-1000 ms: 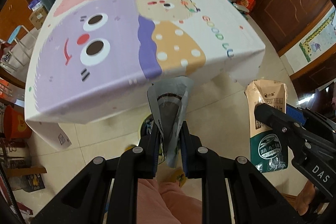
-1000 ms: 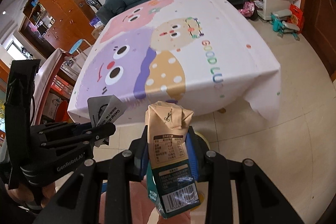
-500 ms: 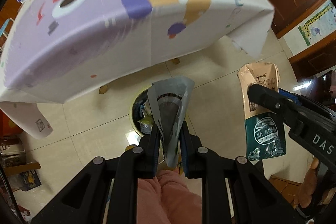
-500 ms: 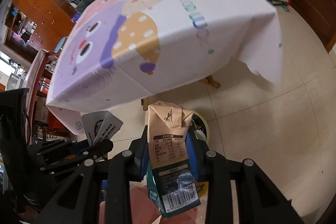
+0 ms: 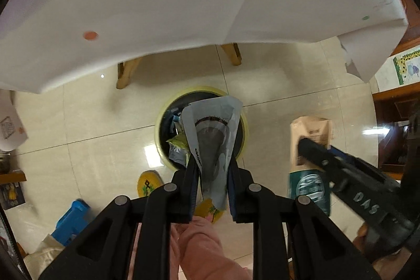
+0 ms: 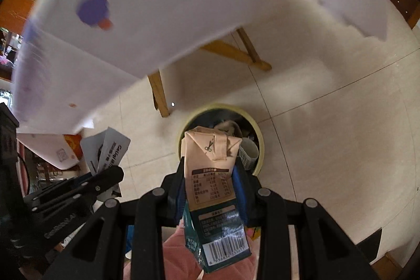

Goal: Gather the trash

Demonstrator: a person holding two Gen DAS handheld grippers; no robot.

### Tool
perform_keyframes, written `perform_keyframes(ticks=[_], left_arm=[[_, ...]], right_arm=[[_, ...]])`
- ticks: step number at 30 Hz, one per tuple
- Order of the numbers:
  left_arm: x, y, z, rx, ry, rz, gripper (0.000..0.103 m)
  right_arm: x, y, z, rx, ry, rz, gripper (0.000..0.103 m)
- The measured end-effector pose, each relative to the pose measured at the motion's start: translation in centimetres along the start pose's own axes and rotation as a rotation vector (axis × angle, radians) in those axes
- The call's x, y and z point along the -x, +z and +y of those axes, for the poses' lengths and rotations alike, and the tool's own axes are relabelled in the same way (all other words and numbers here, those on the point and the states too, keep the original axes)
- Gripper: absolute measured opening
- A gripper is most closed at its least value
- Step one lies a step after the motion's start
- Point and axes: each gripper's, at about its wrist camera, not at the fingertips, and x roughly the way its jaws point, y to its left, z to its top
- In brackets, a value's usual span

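My left gripper [image 5: 211, 165] points down and grips a grey cone-shaped wrapper [image 5: 213, 138]; its jaws are opening slightly with the wrapper still pressed between the pads. The wrapper hangs right above a round yellow-rimmed trash bin [image 5: 244, 127] on the floor, which holds several wrappers. My right gripper [image 6: 210, 165] is shut on a tan and green drink carton [image 6: 207, 148], also held over the bin [image 6: 260, 139], where a white cup lies inside. Each gripper shows in the other's view: the carton [image 5: 311, 130] at right, the wrapper [image 6: 107, 151] at left.
A table under a white cartoon cloth [image 5: 157, 4] overhangs the bin, with wooden legs [image 6: 160, 93] just behind it. Yellow slippers [image 5: 148, 184], a blue object [image 5: 72, 217] and a person's pink trouser leg [image 5: 202, 248] lie below the grippers on the tiled floor.
Both grippers have dropped from above the tabletop to below its edge, still holding wrapper and carton. The bin under the table edge has come into full view and looms larger.
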Motion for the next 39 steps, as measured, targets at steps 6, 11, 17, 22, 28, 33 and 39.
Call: perform_keyframes(ticks=[6, 11, 17, 22, 28, 33, 39], left_arm=[[-2.4, -0.4, 0.1, -0.004, 0.004, -0.027, 0.031], [-3.5, -0.8, 0.7, 0.029, 0.022, -0.039, 0.057], [-3.7, -0.5, 1.7, 0.074, 0.063, -0.031, 0.074], [-2.4, 0.1, 1.4, 0.064, 0.086, -0.046, 0.084], [-0.2, 0.7, 1.8, 0.052, 0.091, -0.083, 0.091], [2.4, 0.7, 1.9, 0.047, 0.097, -0.12, 0.091], [6.7, 0.6, 2.0, 0.055, 0.104, -0.164, 0.091]], right_arm=[[-3.9, 0.5, 0.5, 0.006, 0.001, 0.036, 0.034], [-6.1, 1.1, 0.8, -0.02, 0.008, 0.07, 0.035], [-7.2, 1.9, 1.0, -0.014, -0.001, 0.079, 0.042], [-6.7, 2.0, 1.4, 0.024, -0.016, 0.077, 0.042], [-5.4, 2.9, 1.6, 0.029, -0.027, 0.048, 0.042], [-3.5, 3.7, 2.6, 0.057, -0.035, 0.019, 0.042], [-0.4, 4.1, 4.3, 0.093, -0.038, -0.029, 0.042]])
